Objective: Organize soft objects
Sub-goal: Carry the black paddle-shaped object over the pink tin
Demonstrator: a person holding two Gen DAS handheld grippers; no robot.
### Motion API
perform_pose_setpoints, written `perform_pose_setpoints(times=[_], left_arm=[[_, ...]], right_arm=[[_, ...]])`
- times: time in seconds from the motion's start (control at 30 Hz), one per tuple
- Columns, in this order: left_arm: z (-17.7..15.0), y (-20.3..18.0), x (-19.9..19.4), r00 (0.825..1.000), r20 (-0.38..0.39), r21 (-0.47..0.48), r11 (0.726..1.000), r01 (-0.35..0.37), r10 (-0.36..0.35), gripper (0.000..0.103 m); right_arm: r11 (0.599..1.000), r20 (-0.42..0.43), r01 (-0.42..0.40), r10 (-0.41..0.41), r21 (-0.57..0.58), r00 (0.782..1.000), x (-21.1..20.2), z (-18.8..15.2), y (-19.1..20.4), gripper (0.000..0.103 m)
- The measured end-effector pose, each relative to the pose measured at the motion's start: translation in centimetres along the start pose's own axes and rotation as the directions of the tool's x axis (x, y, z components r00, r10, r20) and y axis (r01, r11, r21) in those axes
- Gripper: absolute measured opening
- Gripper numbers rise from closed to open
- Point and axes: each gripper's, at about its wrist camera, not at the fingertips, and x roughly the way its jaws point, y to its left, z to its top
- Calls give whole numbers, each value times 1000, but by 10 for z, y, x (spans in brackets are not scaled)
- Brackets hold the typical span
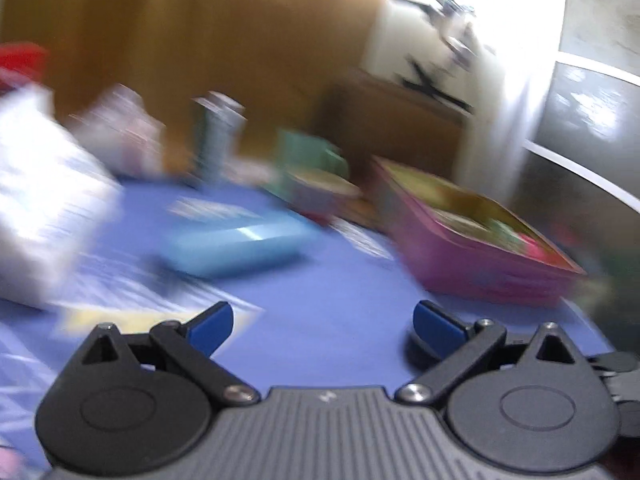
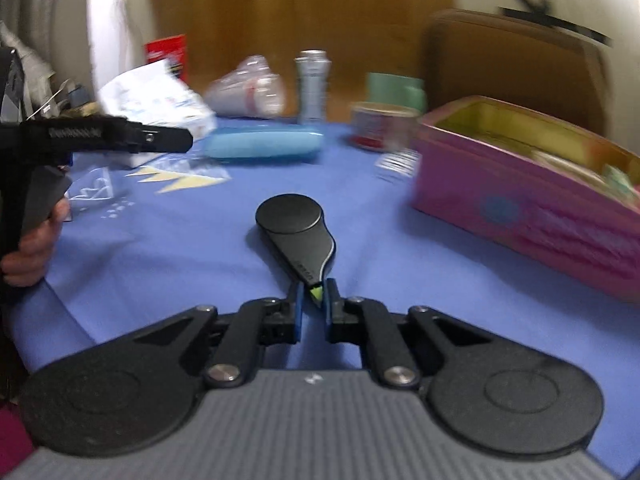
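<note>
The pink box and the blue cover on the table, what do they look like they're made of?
Pink box: probably tin or thin sheet metal. Its inner walls look gold and shiny, its outside bears a printed pattern, and its rim is thin and crisp. Blur leaves stiff card possible.

Blue cover: seemingly cloth or soft sheet, matte, with printed white and yellow shapes and no glare. The weave is too blurred to tell.

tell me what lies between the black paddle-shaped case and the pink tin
Bare blue tablecloth only, between the black paddle-shaped case and the pink tin, seen in the right wrist view.
</note>
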Motion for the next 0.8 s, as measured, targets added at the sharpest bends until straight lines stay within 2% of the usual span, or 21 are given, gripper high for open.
perform_pose_setpoints(times=[0.07,0.13,0.23,0.33,0.37,0.4,0.47,0.5,0.53,0.6,0.63,0.73,0.8], left_arm=[[-1,-22,20,994,-80,28,996,82,-79,99],[-4,-44,38,978,-146,53,986,157,-148,98],[-5,-68,58,960,-204,63,976,210,-193,98],[-8,-79,78,934,-272,10,970,244,-232,93],[-10,-80,78,936,-269,8,971,238,-227,92],[-10,-82,79,939,-266,19,973,231,-218,91],[-14,-86,78,937,-271,29,971,238,-221,77],[-15,-88,79,934,-277,29,969,245,-228,72],[-16,-91,78,938,-275,39,973,228,-209,70],[-13,-97,76,949,-267,65,979,192,-168,62],[-9,-99,76,951,-259,69,978,195,-171,59],[14,-107,77,949,-230,64,969,238,-217,59],[30,-122,84,951,-205,94,962,256,-233,59]], right_arm=[[998,18,35,-36,49,999,-13,-12,-8,12],[995,39,52,-55,89,998,-23,-21,-12,12],[993,68,71,-78,96,995,-33,-33,-12,13],[994,88,79,-86,78,992,-32,-37,-11,18],[994,92,77,-83,73,992,-30,-36,-12,25],[995,98,74,-80,66,992,-28,-35,-12,37],[996,116,81,-85,41,990,-22,-34,-9,46],[996,121,87,-89,24,989,-20,-35,-7,45],[996,120,86,-87,10,989,-15,-35,-5,44],[995,142,97,-98,16,985,-13,-36,-4,34],[994,149,109,-110,12,983,-15,-37,-4,34],[990,212,140,-143,31,967,-29,-40,-8,34],[984,274,171,-178,51,945,-39,-34,-14,34]])
